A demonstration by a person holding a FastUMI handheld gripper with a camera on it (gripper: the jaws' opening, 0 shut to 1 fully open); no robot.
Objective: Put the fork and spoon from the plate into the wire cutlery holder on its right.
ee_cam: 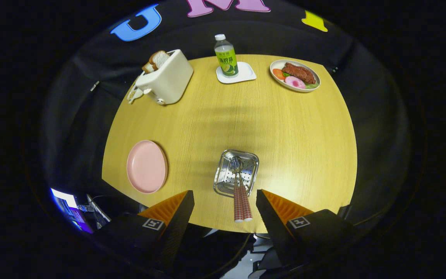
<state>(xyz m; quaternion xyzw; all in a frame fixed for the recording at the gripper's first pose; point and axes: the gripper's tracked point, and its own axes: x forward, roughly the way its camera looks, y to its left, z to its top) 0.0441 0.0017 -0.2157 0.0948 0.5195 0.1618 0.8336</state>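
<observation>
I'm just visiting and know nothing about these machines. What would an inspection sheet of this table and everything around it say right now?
Surface: round wooden table, bare in the middle.
Job's things: fork and spoon lie side by side in the perforated metal tray, checked handles sticking out over its near rim toward the fingers; pink plate to the tray's left holds nothing.
Clutter: toaster with bread in it, bottle on a white coaster, plate of food, all at the far side.
Grippers: gripper open, holding nothing, fingers either side of the handles without touching them.
Cables: nothing seen for certain.
Surroundings: black cloth wall; a lit screen below the table's near left edge.
</observation>
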